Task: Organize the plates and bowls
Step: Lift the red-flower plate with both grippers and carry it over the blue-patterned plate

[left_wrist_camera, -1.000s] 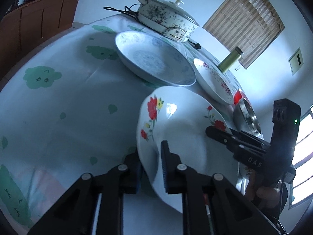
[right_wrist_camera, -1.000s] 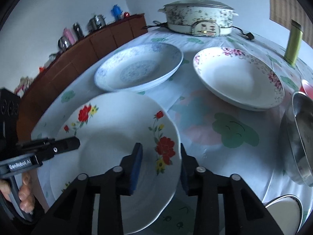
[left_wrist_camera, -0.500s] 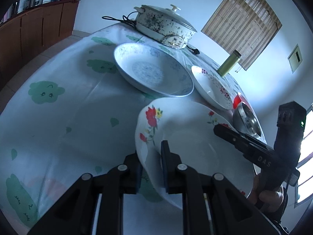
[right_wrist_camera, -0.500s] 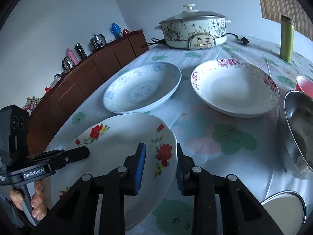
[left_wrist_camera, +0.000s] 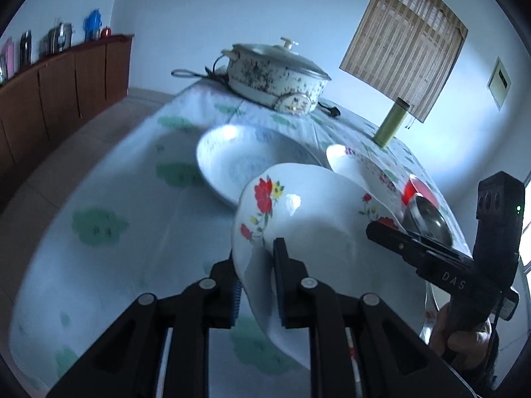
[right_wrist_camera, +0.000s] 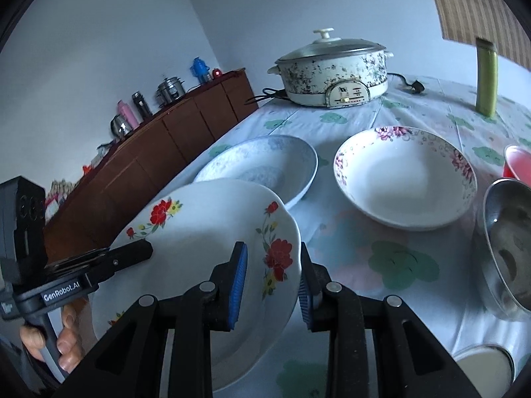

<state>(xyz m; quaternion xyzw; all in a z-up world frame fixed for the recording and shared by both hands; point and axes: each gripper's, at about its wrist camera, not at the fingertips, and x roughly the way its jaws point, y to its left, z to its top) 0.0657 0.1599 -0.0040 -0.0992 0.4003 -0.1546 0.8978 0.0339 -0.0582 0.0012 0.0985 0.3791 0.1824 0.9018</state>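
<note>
While its rim is clamped on opposite sides by the left tool [left_wrist_camera: 255, 267] and the right tool [right_wrist_camera: 270, 277], a red-flowered plate [right_wrist_camera: 205, 242] is held tilted above the tabletop [right_wrist_camera: 348, 232], just in front of a blue-patterned plate [right_wrist_camera: 262, 165] and beside a pink-flowered bowl [right_wrist_camera: 405, 179].

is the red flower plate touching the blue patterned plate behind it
Cannot tell. In both wrist views the red flower plate, clamped by both grippers, overlaps the blue patterned plate; neither shows contact or a gap.
</note>
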